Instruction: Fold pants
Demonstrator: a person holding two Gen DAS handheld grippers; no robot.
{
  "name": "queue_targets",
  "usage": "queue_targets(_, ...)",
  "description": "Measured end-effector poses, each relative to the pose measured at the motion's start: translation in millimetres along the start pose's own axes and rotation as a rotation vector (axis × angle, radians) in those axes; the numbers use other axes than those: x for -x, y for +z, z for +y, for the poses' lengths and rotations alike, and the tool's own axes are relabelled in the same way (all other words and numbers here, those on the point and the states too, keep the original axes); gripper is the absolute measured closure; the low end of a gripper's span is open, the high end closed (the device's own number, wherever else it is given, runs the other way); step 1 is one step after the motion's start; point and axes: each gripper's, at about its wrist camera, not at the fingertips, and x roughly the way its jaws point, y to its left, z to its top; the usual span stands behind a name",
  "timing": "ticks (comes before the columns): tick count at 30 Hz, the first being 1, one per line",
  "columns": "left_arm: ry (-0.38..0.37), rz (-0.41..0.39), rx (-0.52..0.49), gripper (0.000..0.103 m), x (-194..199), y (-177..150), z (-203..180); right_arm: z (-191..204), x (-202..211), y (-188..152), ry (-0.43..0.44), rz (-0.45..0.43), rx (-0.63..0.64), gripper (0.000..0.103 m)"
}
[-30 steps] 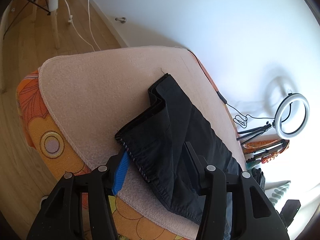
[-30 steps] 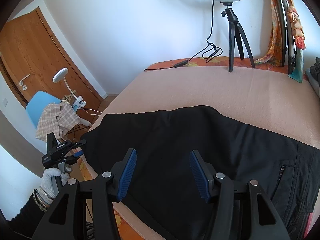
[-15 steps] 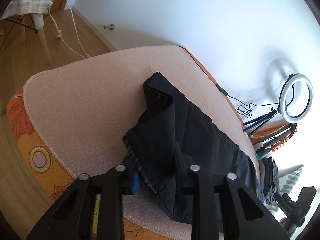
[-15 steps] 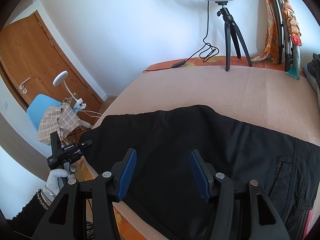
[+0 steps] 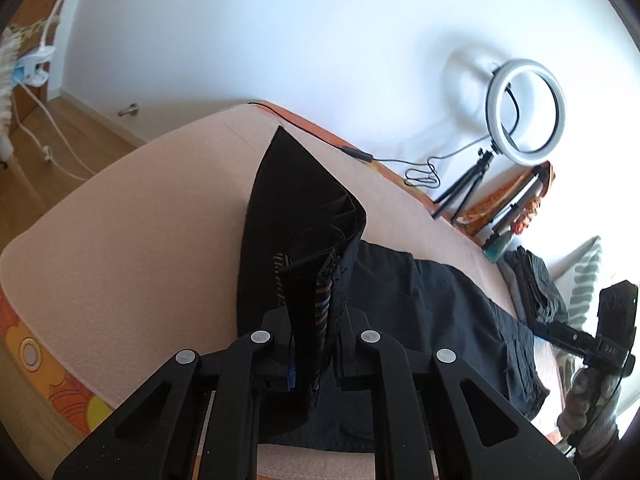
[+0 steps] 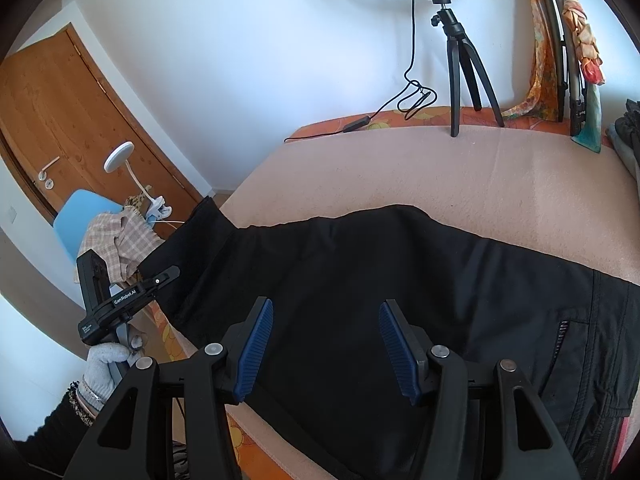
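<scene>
Pants (image 5: 420,292), black, lie across the pink bed blanket (image 5: 132,216). Left claw (image 5: 316,344) has just clamped their hem end and lifted it, starting the fold; right claw (image 6: 326,344) hovers apart over the middle.

- The pants (image 6: 360,300) lie across the blanket (image 6: 400,176) on the bed.
- At the bed's twelve o'clock edge stands the ring light (image 6: 456,60), its cable (image 6: 360,122) trailing toward nine.
- Off the bed's ten o'clock corner is a chair (image 6: 78,220), with a door (image 6: 60,120) behind it.
</scene>
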Motion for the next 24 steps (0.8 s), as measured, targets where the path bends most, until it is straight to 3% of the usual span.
queue_targets(4, -0.016, 0.045, -0.032, 0.093, -14, -7, -13, 2, -15, 0, 0.042, 0.036, -0.008, 0.044)
queue_targets(8, -0.028, 0.069, -0.048, 0.093, -17, -10, -19, 8, -42, 8, 0.144, 0.098, -0.058, 0.040)
queue_targets(15, -0.036, 0.068, -0.098, 0.093, -15, -13, -31, 39, -134, 48, 0.321, 0.207, -0.145, 0.036)
queue_targets(19, -0.047, 0.082, -0.097, 0.093, -16, -15, -31, 47, -188, 61, 0.365, 0.264, -0.235, 0.036)
queue_targets(21, -0.051, 0.085, -0.105, 0.093, -15, -16, -32, 50, -211, 62, 0.337, 0.296, -0.259, 0.036)
queue_targets(22, -0.052, 0.086, -0.110, 0.093, -14, -16, -32, 49, -221, 61, 0.308, 0.309, -0.267, 0.038)
queue_targets(23, -0.053, 0.088, -0.116, 0.093, -14, -16, -32, 48, -228, 60, 0.290, 0.310, -0.272, 0.052)
queue_targets(24, -0.055, 0.091, -0.123, 0.093, -13, -17, -32, 47, -233, 59, 0.291, 0.307, -0.280, 0.074)
